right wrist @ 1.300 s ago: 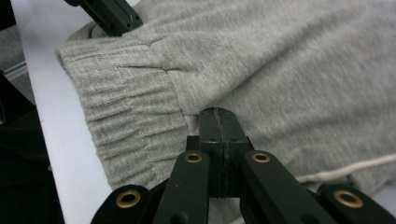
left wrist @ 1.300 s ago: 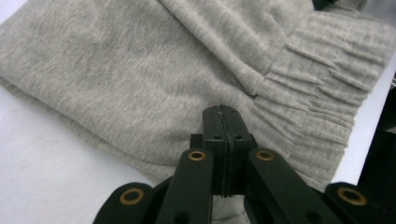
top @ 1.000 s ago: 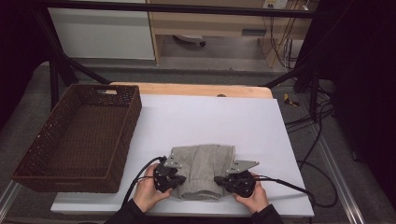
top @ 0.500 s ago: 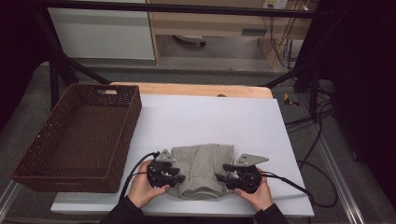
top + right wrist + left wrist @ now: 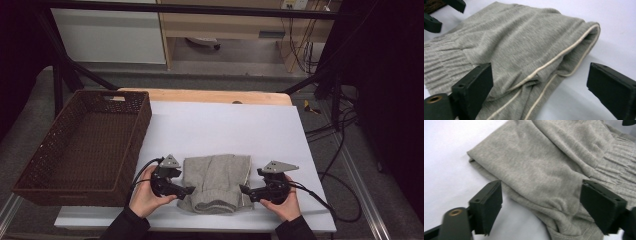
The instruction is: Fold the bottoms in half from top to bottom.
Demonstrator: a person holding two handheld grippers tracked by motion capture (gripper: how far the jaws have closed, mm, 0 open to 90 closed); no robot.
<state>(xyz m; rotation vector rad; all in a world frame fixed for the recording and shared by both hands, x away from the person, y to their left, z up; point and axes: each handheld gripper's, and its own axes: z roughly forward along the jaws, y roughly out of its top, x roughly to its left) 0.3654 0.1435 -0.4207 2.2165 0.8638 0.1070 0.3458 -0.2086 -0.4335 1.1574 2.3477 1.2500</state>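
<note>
We see a folded grey garment point(image 5: 217, 182), sweatpants by the look of its ribbed waistband and pale side stripe, lying flat on the white table cover point(image 5: 225, 125) near the front edge, between our two hands. The ribbed band faces the near edge in the high view, and the cream piping runs along the garment's right side. In the left gripper view the grey garment point(image 5: 554, 170) spreads across the white surface, its folded edge lying between the two black jaws without either pad pressing it. In the right gripper view the grey garment point(image 5: 519, 50) shows its striped edge and rounded fold, again lying between the jaws and free of both pads. The left gripper point(image 5: 186, 190) sits just beside the garment's left edge, its jaws apart; they have just been opening, and the cloth lies loose between them. The right gripper point(image 5: 246, 190) sits just beside the right edge, jaws likewise apart and just opened, with only loose cloth in the gap. Each gripper carries a grey three-cornered plate on top and trails a black cable. To the left, a dark brown wicker basket point(image 5: 45, 160) stands half on the white cover, well apart from the garment. Beyond the cover we see the wooden tabletop point(image 5: 200, 96) along the far edge.
</note>
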